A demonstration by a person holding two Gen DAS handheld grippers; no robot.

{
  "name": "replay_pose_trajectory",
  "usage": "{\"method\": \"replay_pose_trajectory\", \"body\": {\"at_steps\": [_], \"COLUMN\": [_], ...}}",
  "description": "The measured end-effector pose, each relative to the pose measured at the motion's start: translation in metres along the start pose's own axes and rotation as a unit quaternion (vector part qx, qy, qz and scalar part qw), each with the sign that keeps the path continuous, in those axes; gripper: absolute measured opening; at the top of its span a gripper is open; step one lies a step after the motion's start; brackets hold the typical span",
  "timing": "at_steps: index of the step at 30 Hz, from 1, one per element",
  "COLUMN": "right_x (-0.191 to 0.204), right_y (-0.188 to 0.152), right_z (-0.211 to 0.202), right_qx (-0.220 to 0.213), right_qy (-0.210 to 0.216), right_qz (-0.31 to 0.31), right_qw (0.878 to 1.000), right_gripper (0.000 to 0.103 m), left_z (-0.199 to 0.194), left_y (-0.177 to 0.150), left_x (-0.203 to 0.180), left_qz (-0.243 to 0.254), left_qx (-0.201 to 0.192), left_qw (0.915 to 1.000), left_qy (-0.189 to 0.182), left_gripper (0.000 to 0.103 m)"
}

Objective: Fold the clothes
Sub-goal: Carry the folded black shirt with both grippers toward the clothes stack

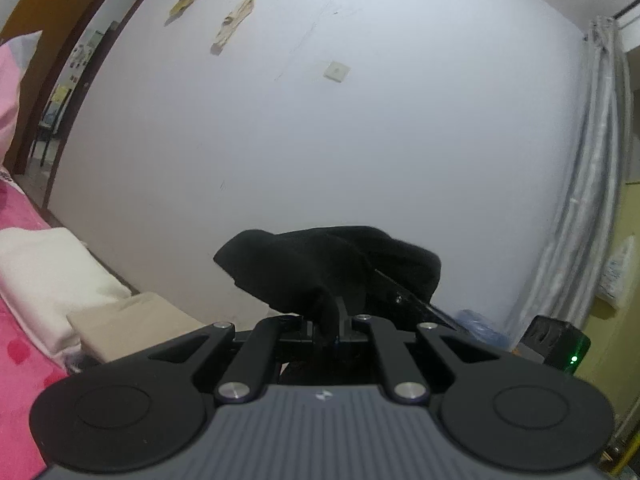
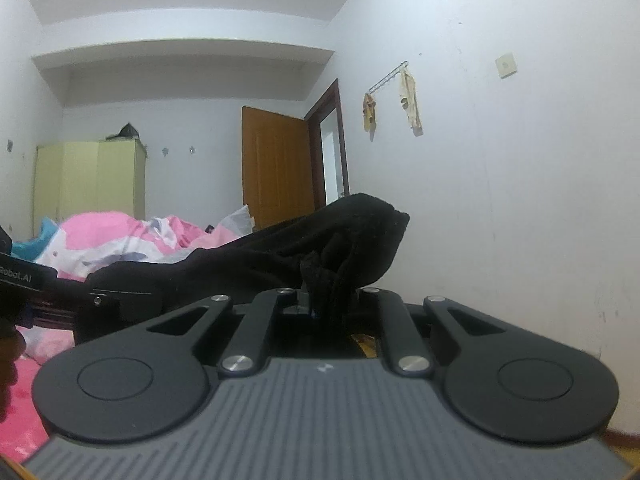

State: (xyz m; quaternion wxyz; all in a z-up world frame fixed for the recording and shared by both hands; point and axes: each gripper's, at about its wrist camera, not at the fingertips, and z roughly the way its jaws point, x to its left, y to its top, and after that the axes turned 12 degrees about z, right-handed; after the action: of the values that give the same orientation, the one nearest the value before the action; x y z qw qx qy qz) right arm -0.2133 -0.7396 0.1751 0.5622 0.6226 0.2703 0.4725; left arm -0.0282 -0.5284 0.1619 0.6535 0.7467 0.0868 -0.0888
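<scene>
A: Step in hand?

B: Carry or shake-out phase, I'd say. Left gripper point(image 1: 328, 320) is clamped on a bunch of the black garment point(image 1: 332, 268); right gripper point(image 2: 328, 300) is pinched on another bunch of the same black garment point(image 2: 280, 252). Both jaws are nearly together with cloth squeezed between.

A: Where's the garment, then?

B: Up in the air, held at both ends. From the right wrist view it sags away to the left toward the other gripper's body point(image 2: 24, 280). Not laid flat anywhere yet. Which part of it each gripper has, a hem or a shoulder, can't tell, too dark and bunched.

A: Behind it?

B: Pink bed cover point(image 1: 20, 320) low left, a folded white towel or blanket point(image 1: 44, 268) and a beige folded piece point(image 1: 132, 324) just beside it. Farther off, pink-and-white bedding point(image 2: 120, 236) heaped up, then the white wall point(image 1: 360, 140), wooden door point(image 2: 276, 168), yellow wardrobe point(image 2: 92, 180).

A: Next move?

B: Probably spread the hands apart to pull the cloth taut, lower it flat on the bed, keep both grips closed until it lies down. Risk: a bunched grip leaves creases.
</scene>
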Motion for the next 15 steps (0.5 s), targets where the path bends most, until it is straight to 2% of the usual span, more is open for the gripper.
{"method": "replay_pose_trajectory", "body": {"at_steps": [4,8,15], "right_x": [-0.027,-0.038,-0.034], "right_y": [0.000,-0.008,-0.029], "right_z": [0.062,0.111,0.176], "right_qx": [0.024,0.057,0.117], "right_qy": [0.001,0.010,0.038], "right_qz": [-0.006,-0.015,-0.017], "right_qw": [1.000,0.998,0.992], "right_gripper": [0.008,0.008,0.008], "left_z": [0.037,0.064,0.075], "left_y": [0.001,-0.004,-0.012], "left_x": [0.034,0.075,0.140], "left_qz": [-0.025,-0.053,-0.082], "left_qx": [0.013,0.021,0.019], "left_qw": [0.9995,0.9982,0.9955], "left_qy": [0.010,0.018,0.043], "left_gripper": [0.007,0.007,0.007]}}
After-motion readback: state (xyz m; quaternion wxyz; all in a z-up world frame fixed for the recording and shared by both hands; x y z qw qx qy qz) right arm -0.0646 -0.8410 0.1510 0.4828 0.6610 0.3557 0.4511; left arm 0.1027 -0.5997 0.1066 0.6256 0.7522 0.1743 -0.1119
